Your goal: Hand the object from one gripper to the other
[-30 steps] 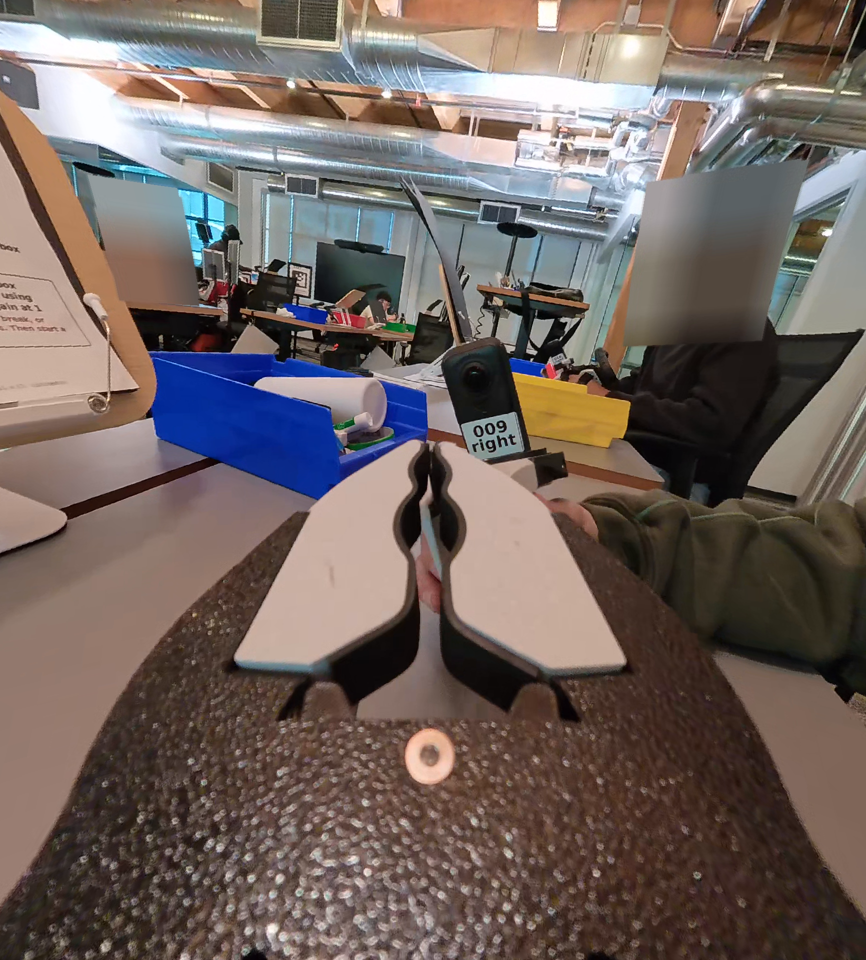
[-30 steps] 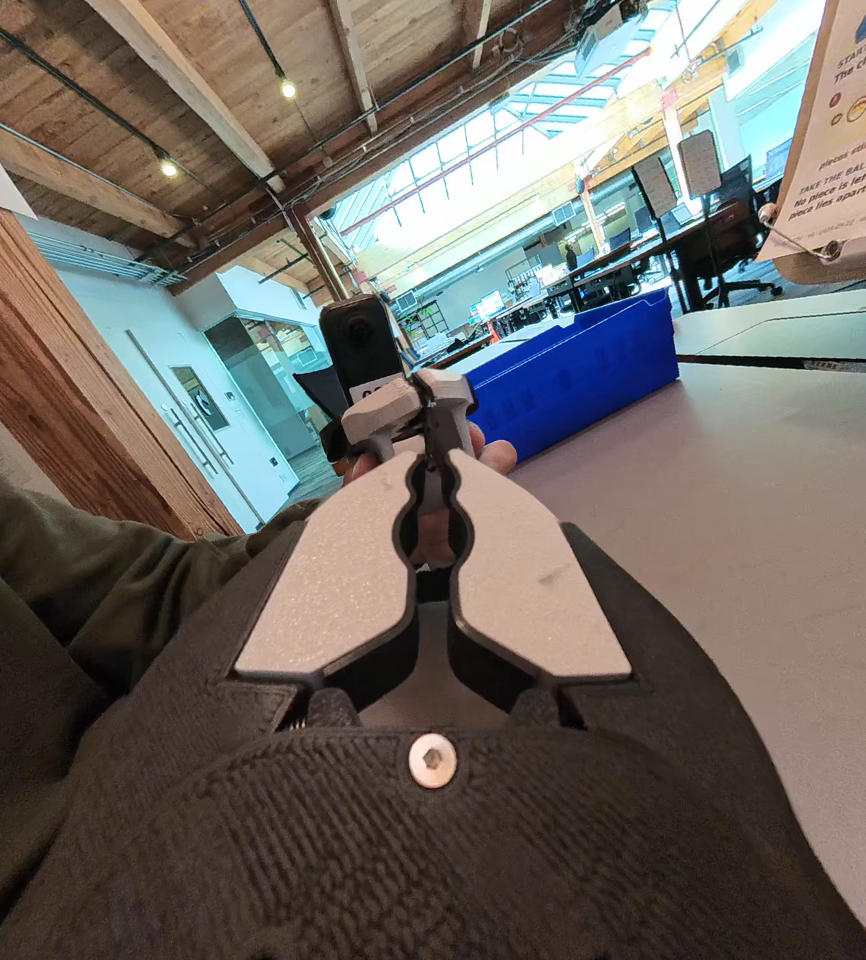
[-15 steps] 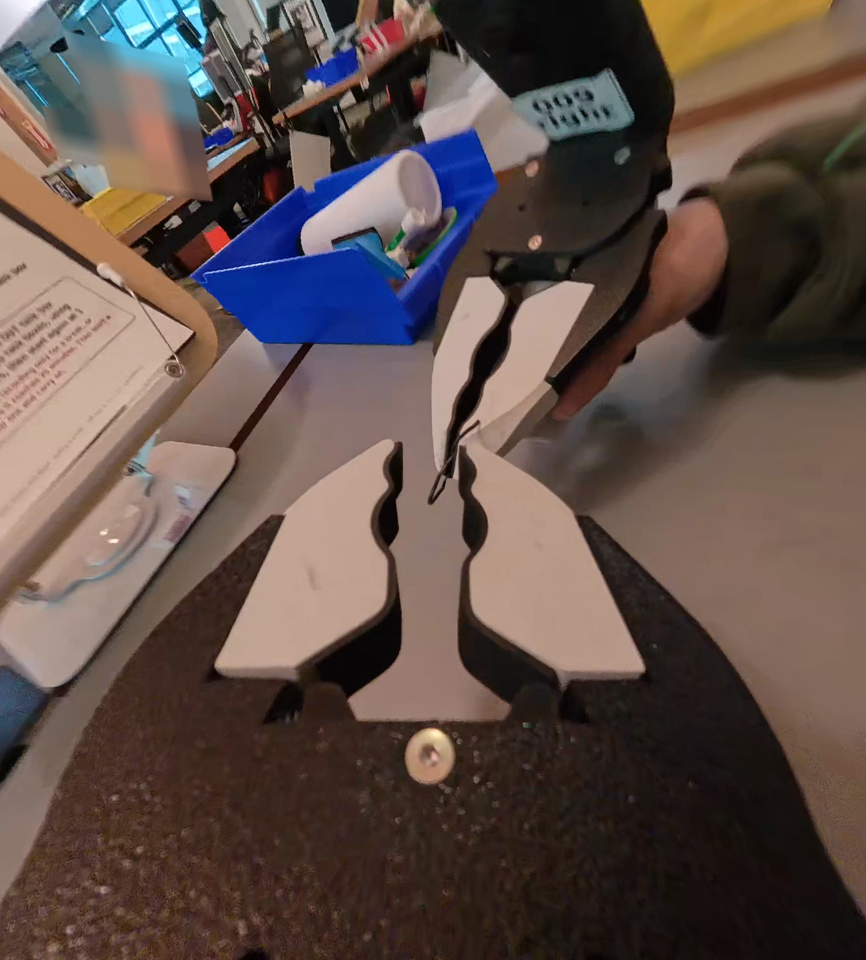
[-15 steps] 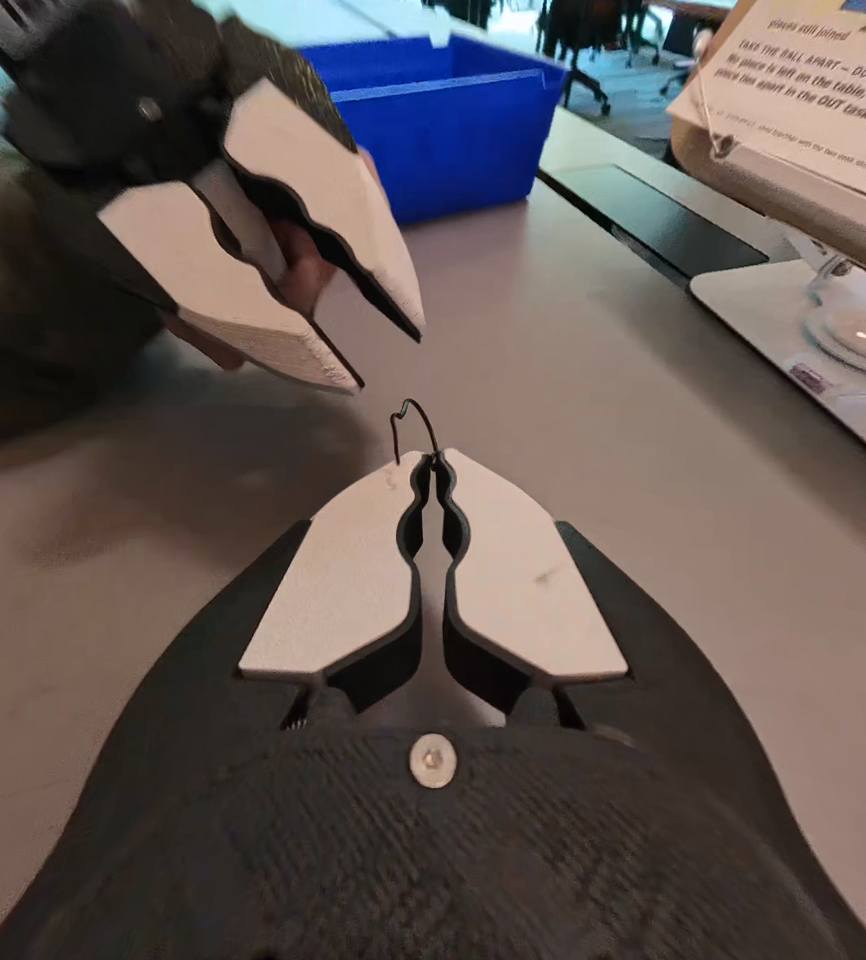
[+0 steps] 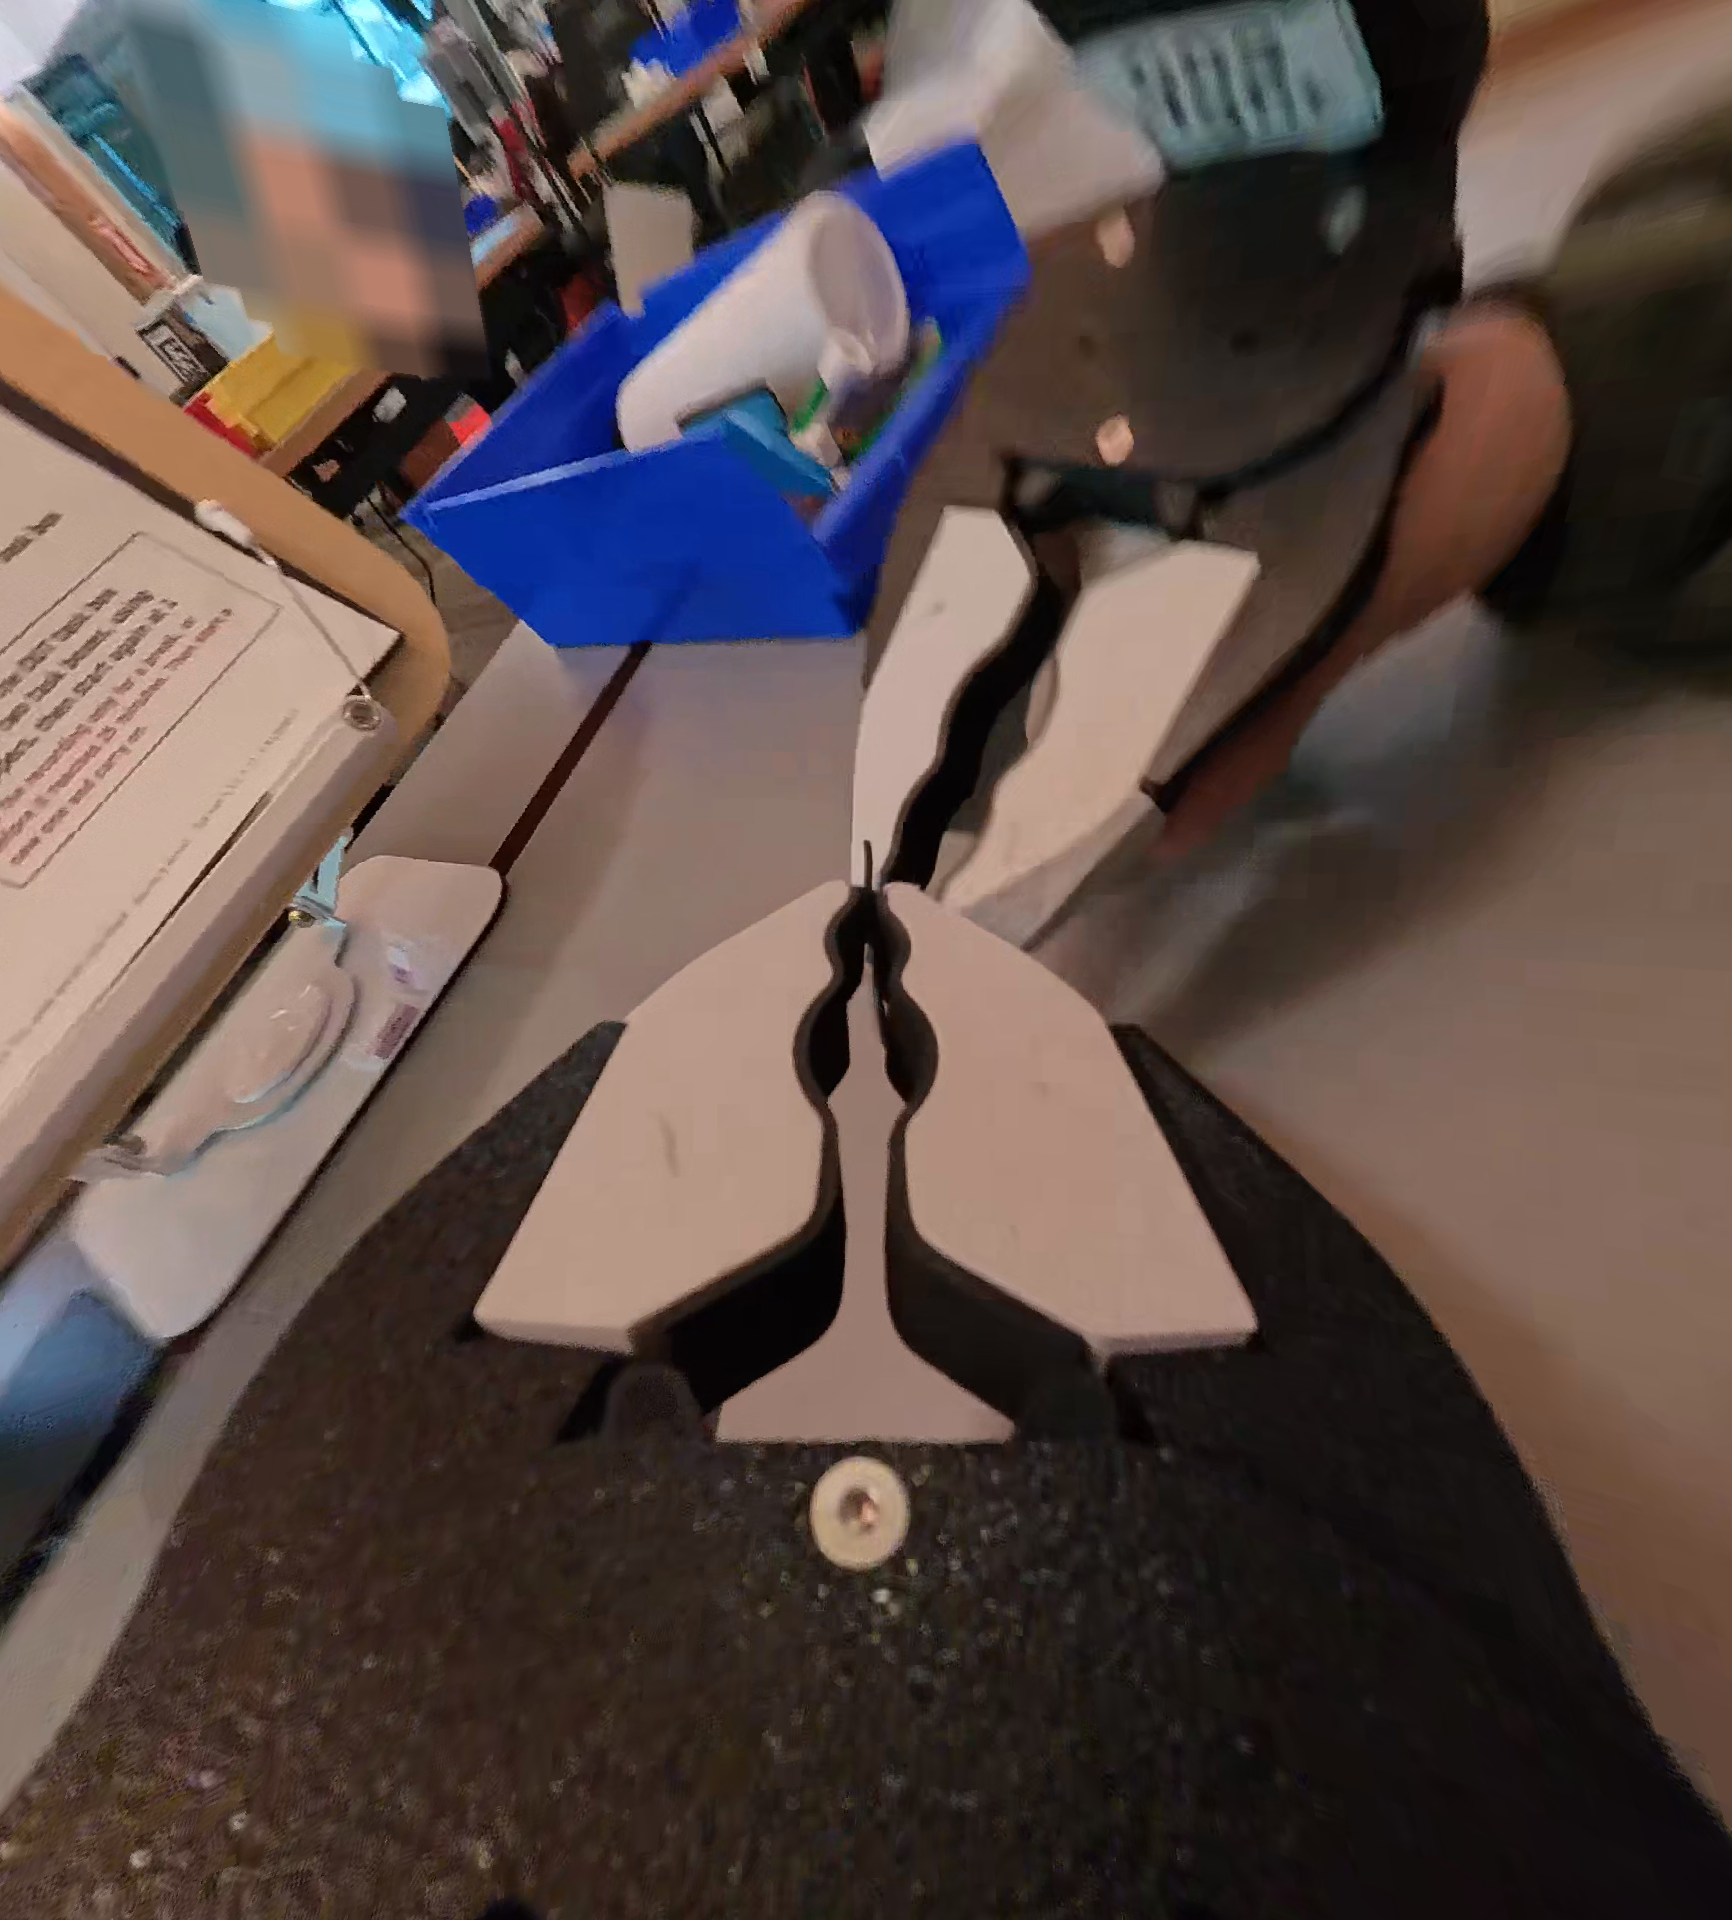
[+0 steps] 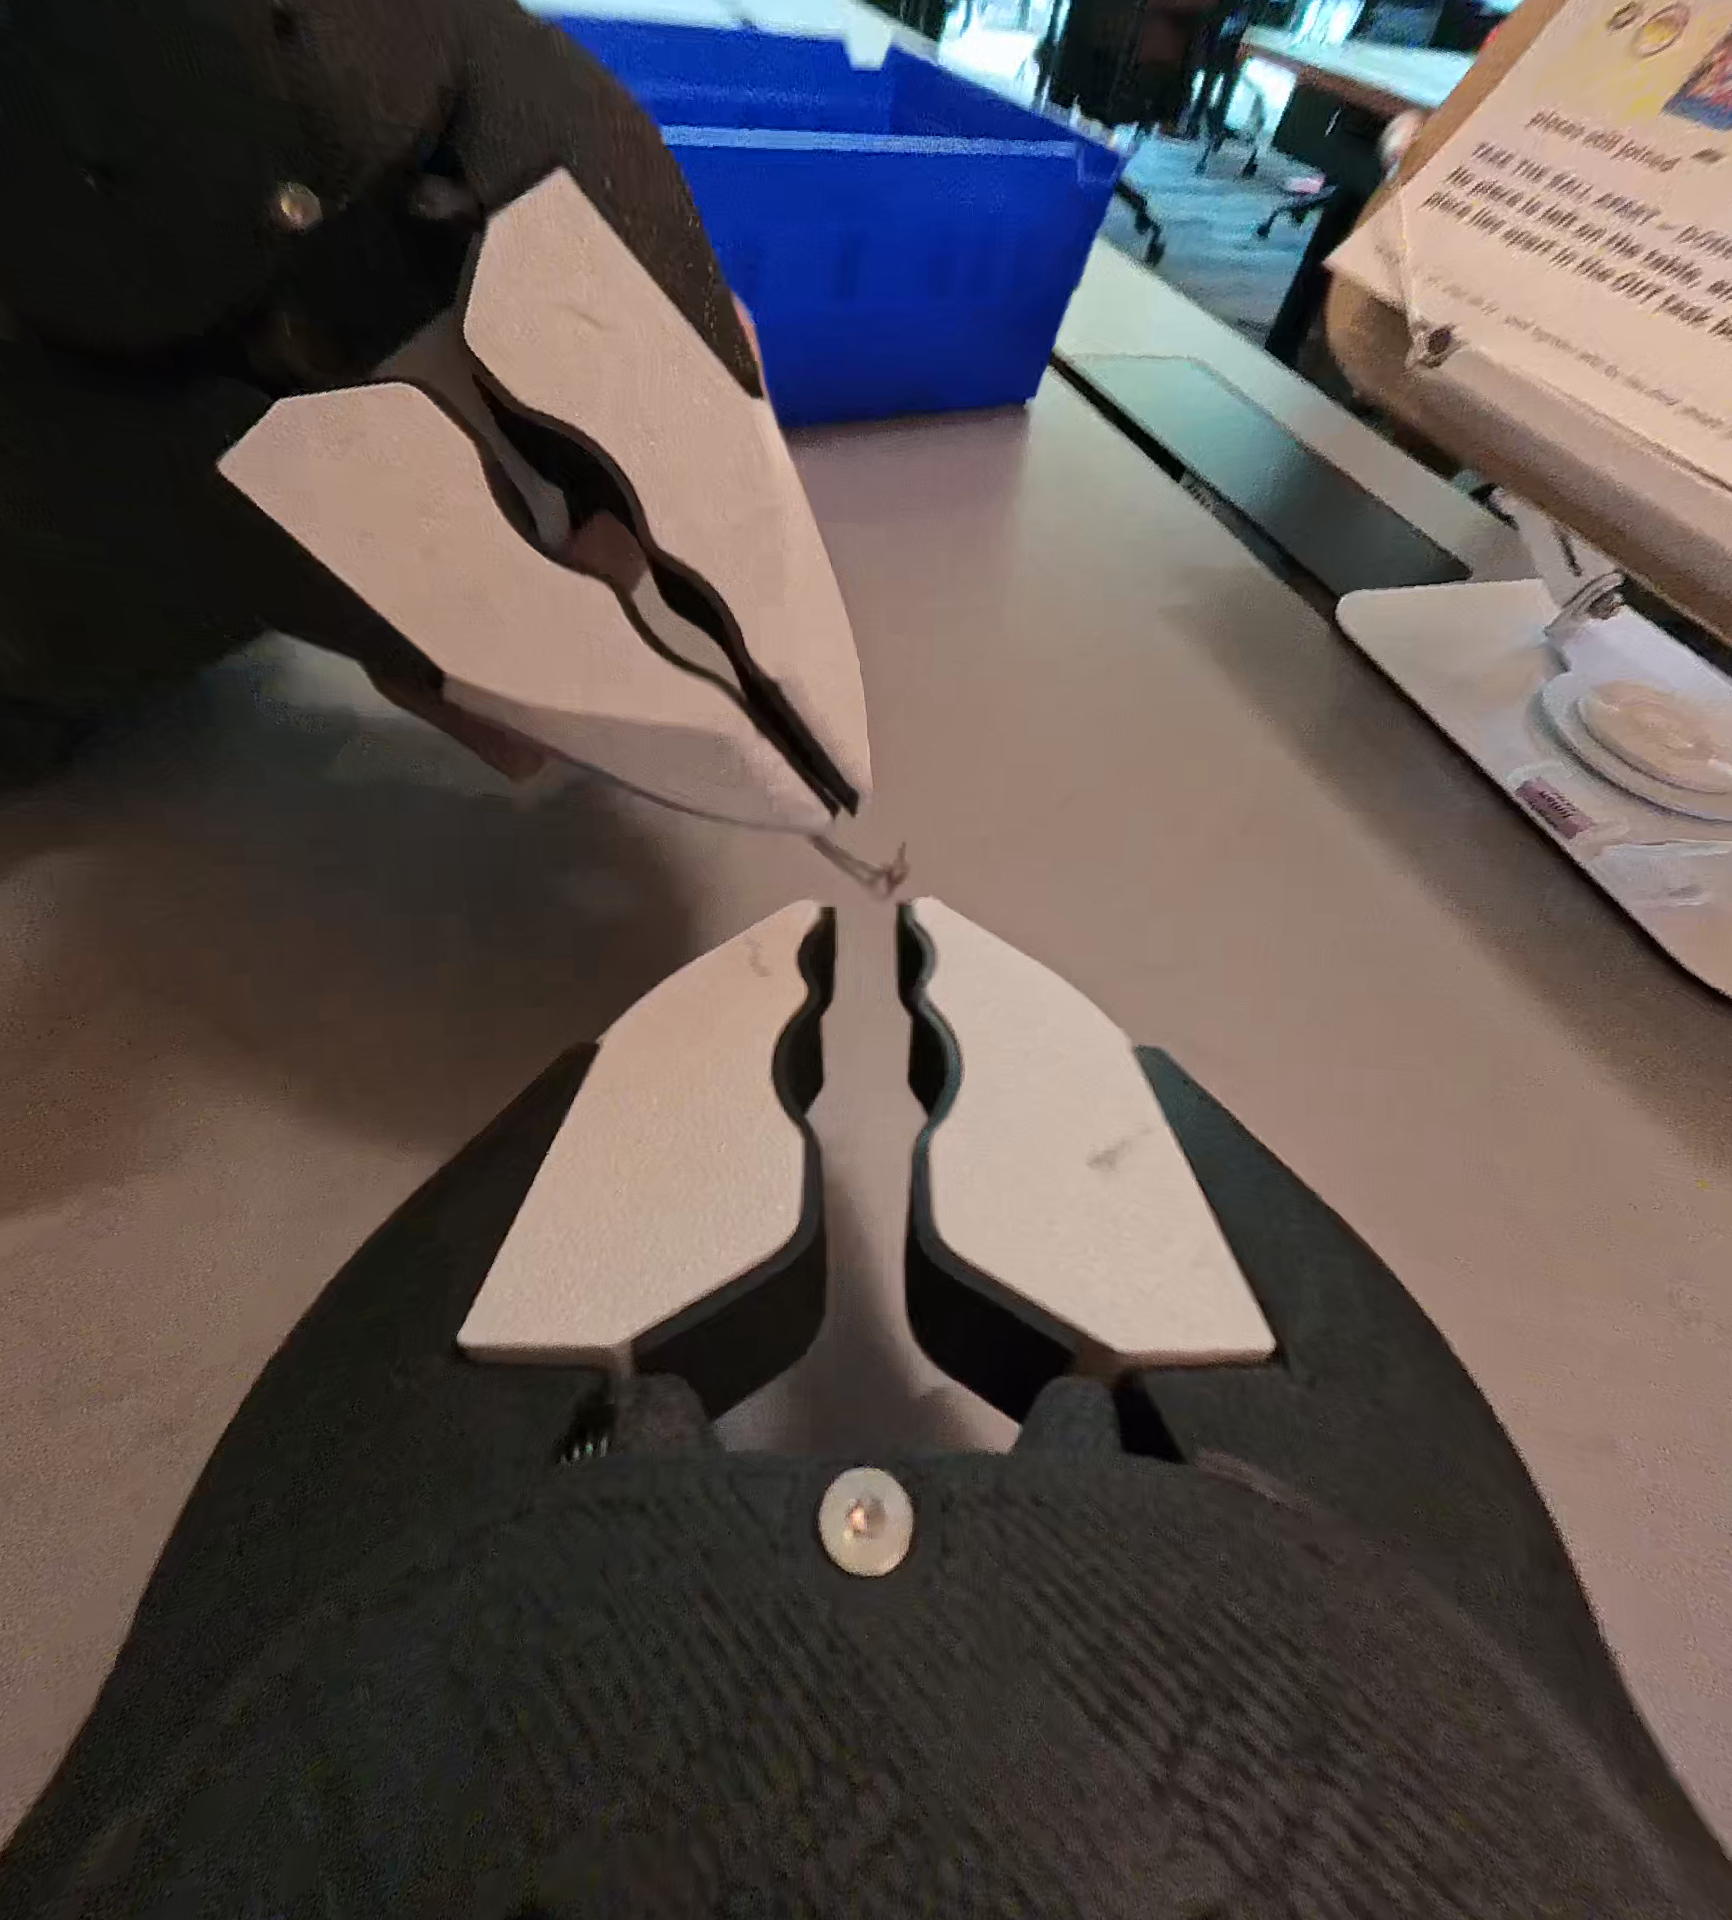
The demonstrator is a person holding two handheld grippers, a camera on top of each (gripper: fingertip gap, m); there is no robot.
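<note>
The object is a small thin black wire clip. My left gripper is shut on it; the wire shows as a dark sliver between its tips. In the right wrist view the left gripper comes in from the upper left with the clip sticking out of its tips. My right gripper is open, with a narrow gap between its jaws, and its tips sit just below the clip. In the left wrist view the right gripper points at my left tips, nearly tip to tip. Both hover above the grey table.
A blue bin holding a white roll stands at the back of the table; it also shows in the right wrist view. A clipboard sign on a white stand base stands at the table's side. A person's sleeve is behind the right gripper.
The clip has passed from my right gripper to my left. The left gripper closed on it, and the right gripper opened. The grippers moved closer, tip to tip.
</note>
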